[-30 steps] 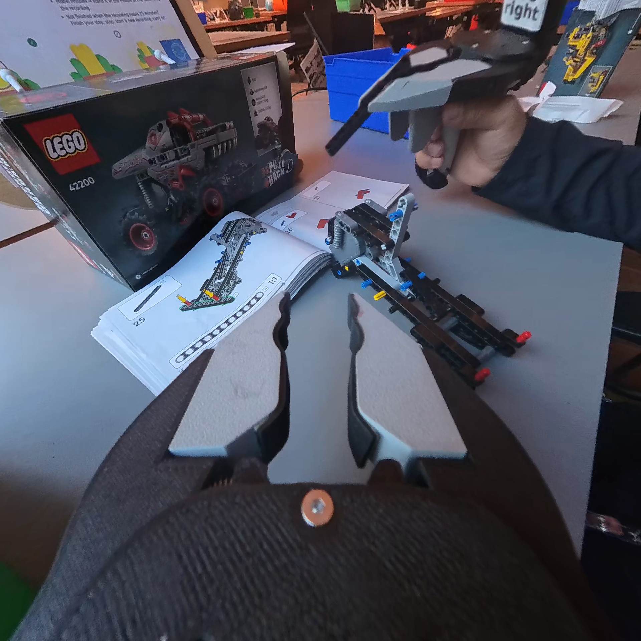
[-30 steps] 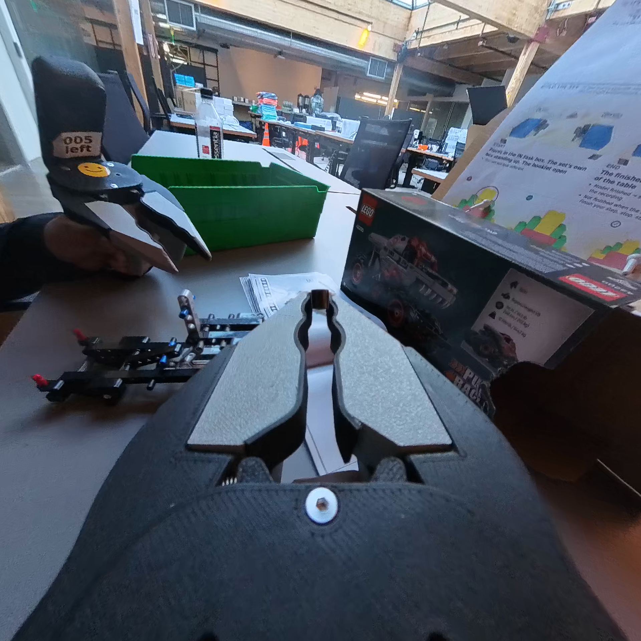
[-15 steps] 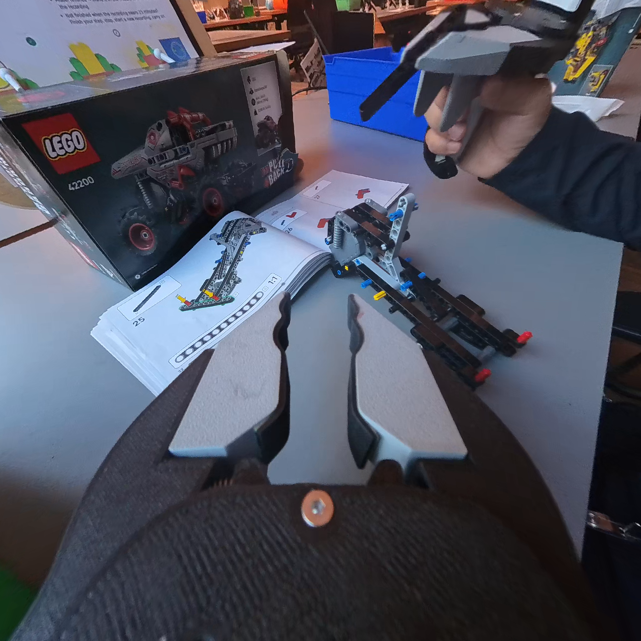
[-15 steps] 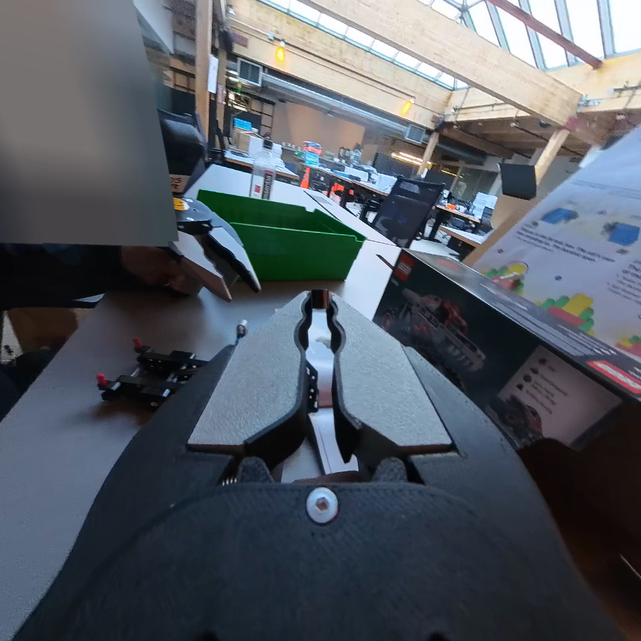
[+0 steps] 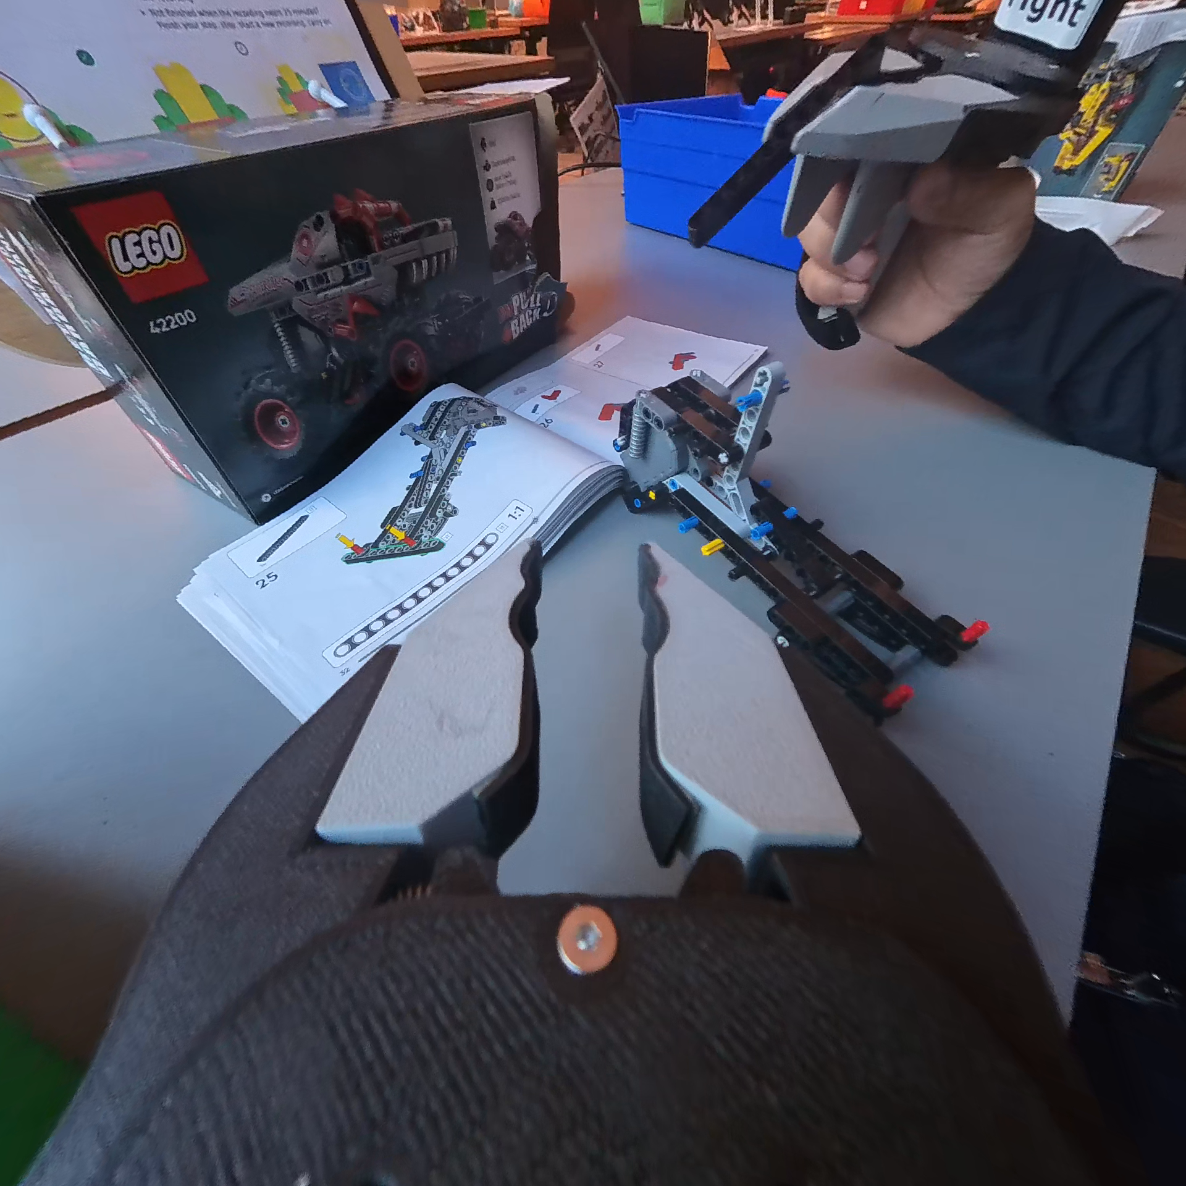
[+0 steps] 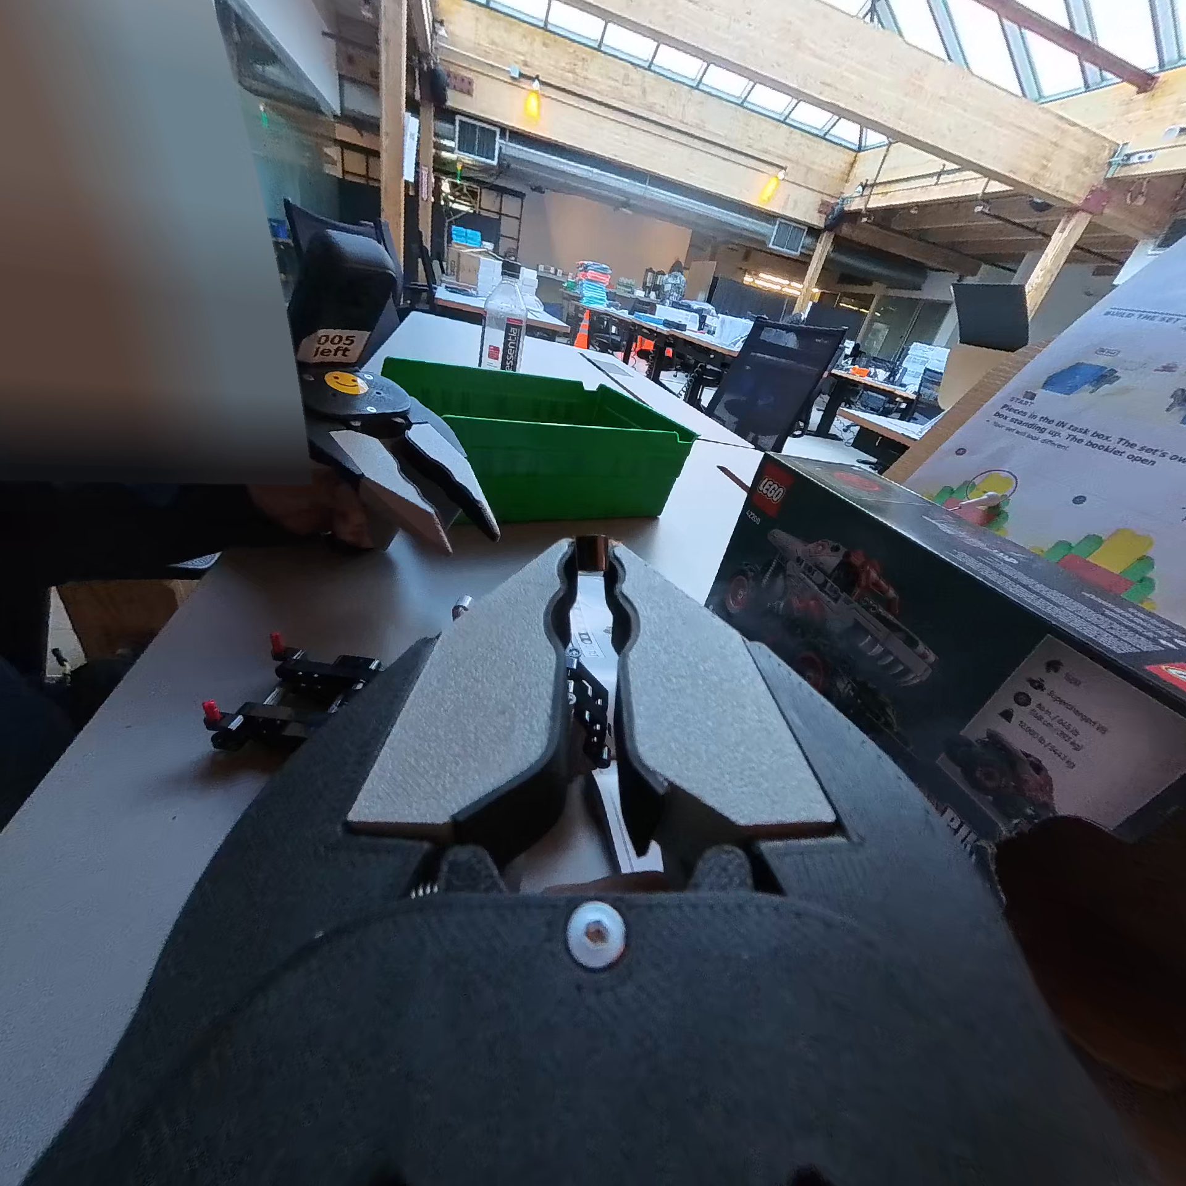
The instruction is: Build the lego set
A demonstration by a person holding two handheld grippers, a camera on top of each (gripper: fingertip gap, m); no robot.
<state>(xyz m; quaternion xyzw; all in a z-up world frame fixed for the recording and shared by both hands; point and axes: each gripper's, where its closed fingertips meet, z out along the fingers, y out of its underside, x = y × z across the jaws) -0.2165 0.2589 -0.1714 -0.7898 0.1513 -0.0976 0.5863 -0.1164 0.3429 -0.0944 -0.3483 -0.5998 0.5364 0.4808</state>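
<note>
A partly built black and grey Lego chassis (image 5: 770,513) with red, blue and yellow pins lies on the grey table (image 5: 962,449); it also shows in the right wrist view (image 6: 289,699). The open instruction booklet (image 5: 417,526) lies to its left. My left gripper (image 5: 587,565) is open and empty, low over the table just short of the chassis and booklet; it also shows in the right wrist view (image 6: 468,536). My right gripper (image 6: 590,558) is shut on a long black beam (image 5: 738,192) and holds it in the air above the chassis, where the left wrist view shows this gripper (image 5: 786,135).
The black Lego box (image 5: 289,289) stands behind the booklet, with a white poster (image 6: 1091,449) behind it. A blue bin (image 5: 693,167) is at the far side. A green bin (image 6: 545,449) and a water bottle (image 6: 504,334) stand beyond the left gripper. The table edge (image 5: 1104,770) runs near the chassis. Spacing between my two grippers at the tips: around 15 cm.
My right gripper has lifted and tilted upward with the black beam in it. My left gripper and the chassis have not moved.
</note>
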